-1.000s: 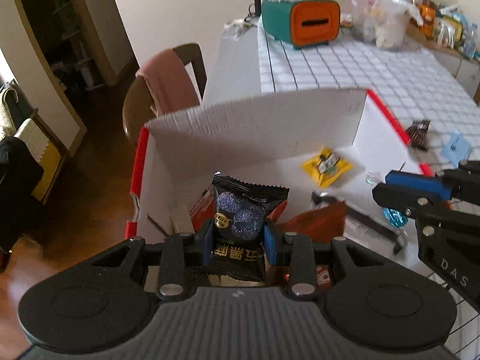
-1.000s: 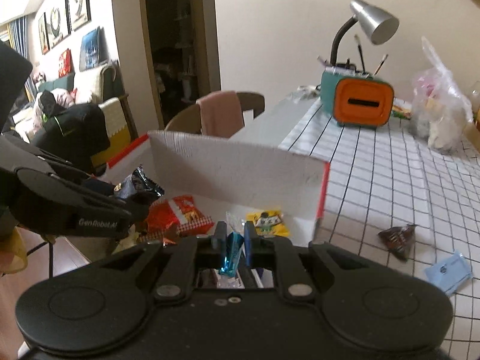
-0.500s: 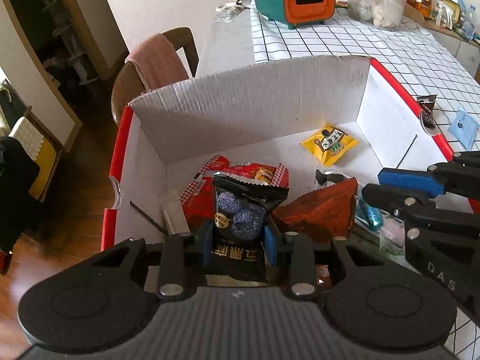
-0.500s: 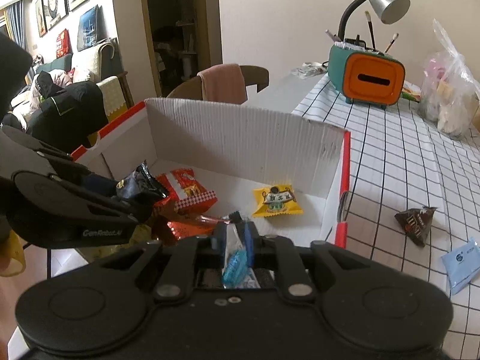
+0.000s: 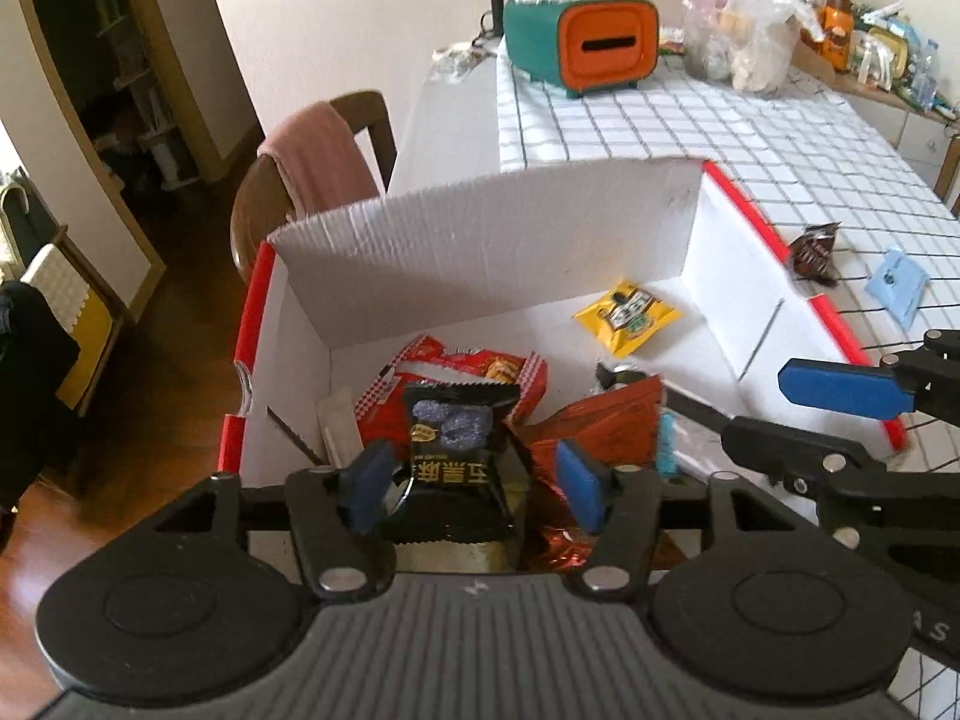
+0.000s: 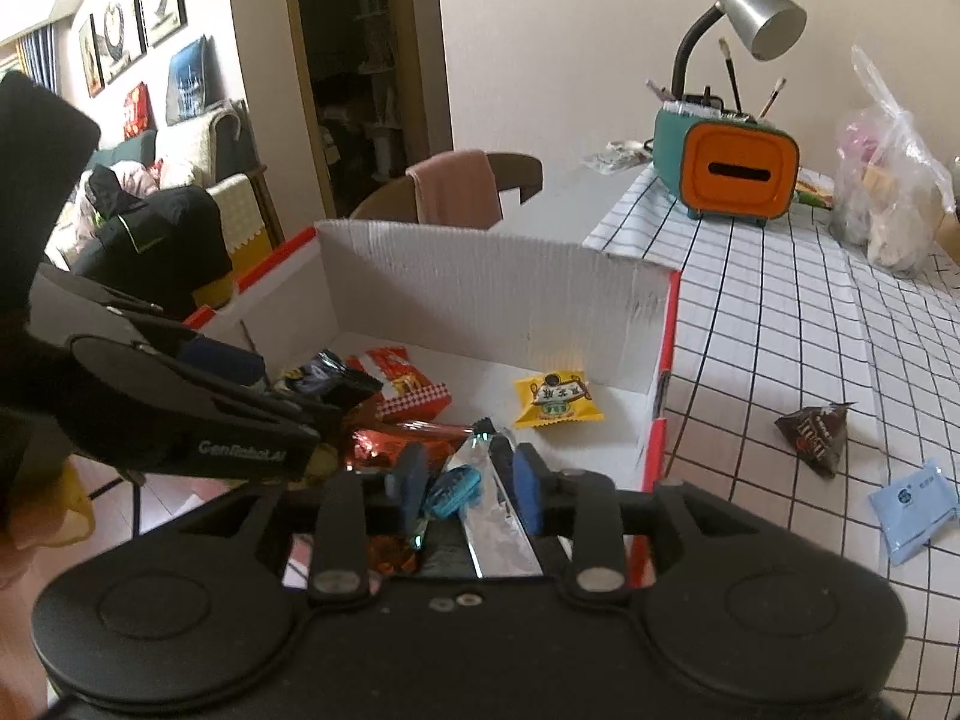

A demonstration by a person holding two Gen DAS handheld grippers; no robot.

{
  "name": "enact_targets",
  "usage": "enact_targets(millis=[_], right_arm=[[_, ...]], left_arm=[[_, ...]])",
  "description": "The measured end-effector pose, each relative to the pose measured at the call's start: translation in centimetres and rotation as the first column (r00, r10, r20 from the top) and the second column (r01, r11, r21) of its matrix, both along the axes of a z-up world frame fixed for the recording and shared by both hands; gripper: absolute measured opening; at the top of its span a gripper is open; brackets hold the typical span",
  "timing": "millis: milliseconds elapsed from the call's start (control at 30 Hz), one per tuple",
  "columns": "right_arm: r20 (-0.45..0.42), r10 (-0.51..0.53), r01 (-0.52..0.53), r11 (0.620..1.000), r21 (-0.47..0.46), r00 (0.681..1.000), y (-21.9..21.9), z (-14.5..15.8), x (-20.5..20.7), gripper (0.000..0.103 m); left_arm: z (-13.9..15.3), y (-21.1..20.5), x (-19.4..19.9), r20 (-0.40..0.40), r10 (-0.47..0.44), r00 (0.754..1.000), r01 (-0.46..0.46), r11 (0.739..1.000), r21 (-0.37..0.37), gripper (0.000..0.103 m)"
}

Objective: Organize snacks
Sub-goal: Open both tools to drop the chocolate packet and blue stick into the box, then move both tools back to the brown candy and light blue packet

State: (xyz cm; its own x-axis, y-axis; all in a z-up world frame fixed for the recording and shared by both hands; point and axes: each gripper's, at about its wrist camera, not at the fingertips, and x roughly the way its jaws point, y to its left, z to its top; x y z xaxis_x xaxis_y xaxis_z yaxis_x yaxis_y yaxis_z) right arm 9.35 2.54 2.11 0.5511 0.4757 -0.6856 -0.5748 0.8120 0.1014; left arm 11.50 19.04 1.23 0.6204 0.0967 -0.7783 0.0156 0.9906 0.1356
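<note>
Snacks lie mostly inside the white cardboard box [image 5: 480, 252], which sits at the near edge of the checked table [image 5: 750, 138]; I see its red-trimmed rim on both sides and a tall back wall. Beyond that wall the tabletop runs bare toward the teal and orange holder [image 5: 582, 42] and a clear plastic bag [image 5: 744, 36]. Off the box's left side the table ends and the floor drops away, with a chair [image 5: 324, 162] draped in a pink cloth close to that corner.

Inside the box, a red checked packet [image 5: 468, 369] and a crumpled red foil wrapper [image 5: 606, 420] crowd the near end; a yellow packet [image 5: 627, 315] lies alone near the far right corner with bare floor around it.

My left gripper [image 5: 477, 483] has its jaws apart, having just opened; the black sesame packet [image 5: 459, 450] stands between the blue pads, which no longer press it. My right gripper [image 6: 468, 483] has also just been opening, jaws apart, with a small blue candy [image 6: 456, 489] and a silvery wrapper strip [image 6: 498, 528] loose between them, above the box's near right end.

Outside, on the table right of the box, lie a dark triangular packet [image 6: 813, 426] and a pale blue sachet [image 6: 915, 507], well apart from the rim.
</note>
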Motion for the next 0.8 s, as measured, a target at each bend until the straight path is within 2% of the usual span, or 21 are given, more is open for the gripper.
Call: enact_targets(millis=[167, 333, 467, 800], right_arm=[[0.026, -0.008, 0.008, 1.000, 0.025, 1.000, -1.7, 1.5, -1.3, 0.049], [0.062, -0.027, 0.025, 0.999, 0.047, 0.998, -3.9, 2.8, -2.6, 0.069], [0.079, -0.052, 0.048, 0.997, 0.058, 0.996, -5.9, 3.7, -3.2, 0.073], [0.112, -0.152, 0.146, 0.987, 0.061, 0.982, -12.3, 4.8, -4.1, 0.094]], left_arm=[[1.3, -1.4, -1.4, 0.031, -0.014, 0.999, 0.014, 1.000, 0.001, 0.065], [2.2, -3.0, -2.5, 0.057, -0.037, 0.998, 0.036, 0.999, 0.005, 0.070], [3.0, -4.6, -3.3, 0.080, -0.055, 0.995, 0.055, 0.999, 0.003, 0.072], [3.9, -9.7, -3.8, 0.119, -0.121, 0.985, 0.123, 0.992, -0.010, 0.081]])
